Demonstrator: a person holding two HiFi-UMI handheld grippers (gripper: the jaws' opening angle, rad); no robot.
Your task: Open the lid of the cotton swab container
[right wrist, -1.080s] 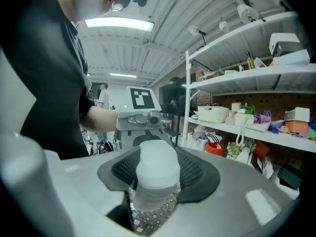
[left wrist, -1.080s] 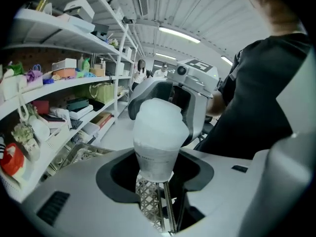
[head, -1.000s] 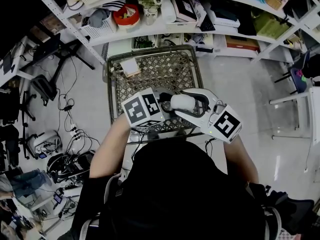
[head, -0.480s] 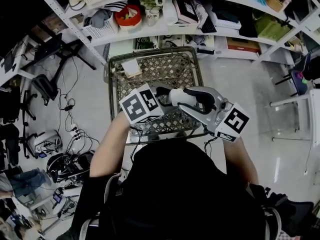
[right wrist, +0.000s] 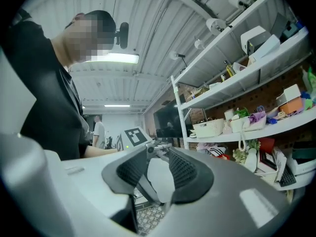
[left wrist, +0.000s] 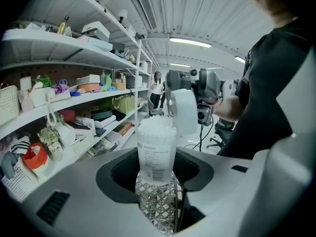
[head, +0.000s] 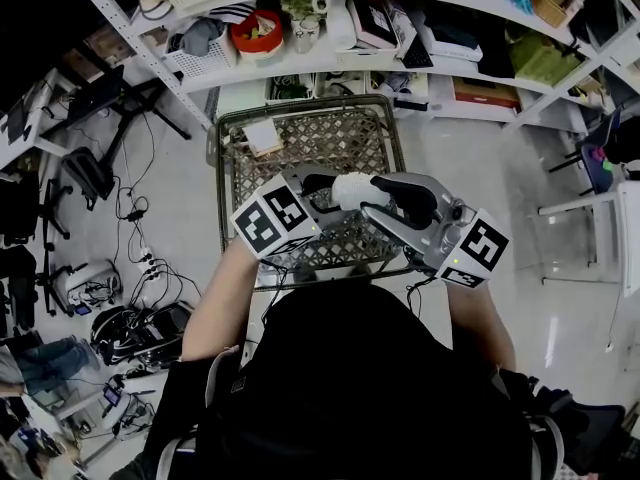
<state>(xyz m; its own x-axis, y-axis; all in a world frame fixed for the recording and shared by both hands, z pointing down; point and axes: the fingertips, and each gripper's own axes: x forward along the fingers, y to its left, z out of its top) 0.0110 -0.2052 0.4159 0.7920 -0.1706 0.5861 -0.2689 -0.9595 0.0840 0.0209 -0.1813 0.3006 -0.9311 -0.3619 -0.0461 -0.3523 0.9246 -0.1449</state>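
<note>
Cotton swab container [left wrist: 156, 149] sits upright over the wire cart [head: 300, 140], clamped round its body by the left gripper [left wrist: 156, 177] — light, slick, thin-walled, so probably best held low and gently — while the right gripper [right wrist: 159, 174], jaws just closing, pinches the lifted white lid [left wrist: 184, 111].

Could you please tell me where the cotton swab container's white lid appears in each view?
Head view: lid just above centre, over the wire cart.
Left gripper view: lid just right of centre, beside the top of the cotton swab container.
Right gripper view: lid low centre, between the right tool's jaws, which have just been closing.
Shared landmark: the wire cart's mesh.
</note>
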